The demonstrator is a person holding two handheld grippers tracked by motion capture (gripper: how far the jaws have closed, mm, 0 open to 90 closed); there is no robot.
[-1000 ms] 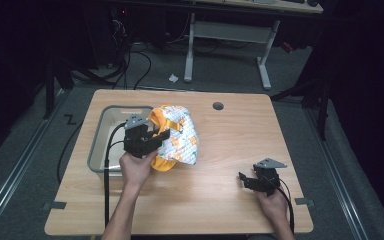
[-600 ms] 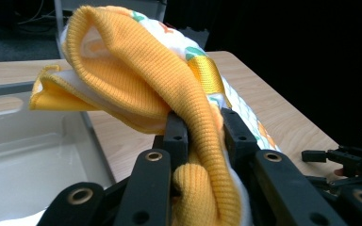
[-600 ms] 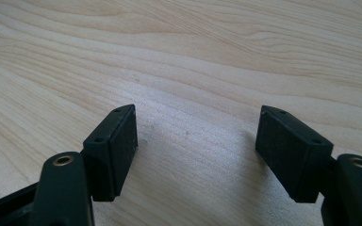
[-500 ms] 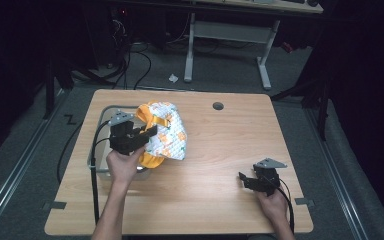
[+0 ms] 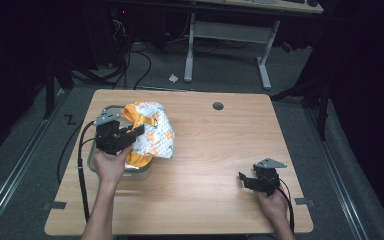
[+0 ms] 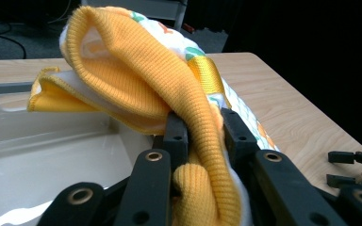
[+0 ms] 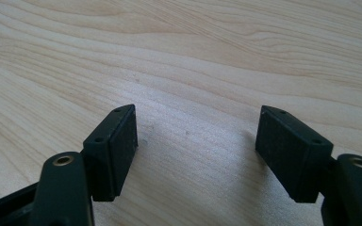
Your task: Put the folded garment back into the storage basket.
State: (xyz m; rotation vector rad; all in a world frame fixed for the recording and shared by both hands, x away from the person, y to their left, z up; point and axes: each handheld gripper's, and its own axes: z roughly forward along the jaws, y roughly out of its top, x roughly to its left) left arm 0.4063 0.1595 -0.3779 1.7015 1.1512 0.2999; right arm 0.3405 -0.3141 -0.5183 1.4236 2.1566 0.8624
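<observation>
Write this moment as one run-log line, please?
left gripper: shut on orange-and-white garment | garment: above metal tray | right gripper: open, on table

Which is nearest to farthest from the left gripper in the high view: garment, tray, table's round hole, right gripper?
1. Garment: clamped in the left gripper, above the tray.
2. Tray: just beneath it, at the table's left edge.
3. Round hole: toward the table's far edge, right of the garment.
4. Right gripper: near right corner, fingers apart over bare wood.
</observation>
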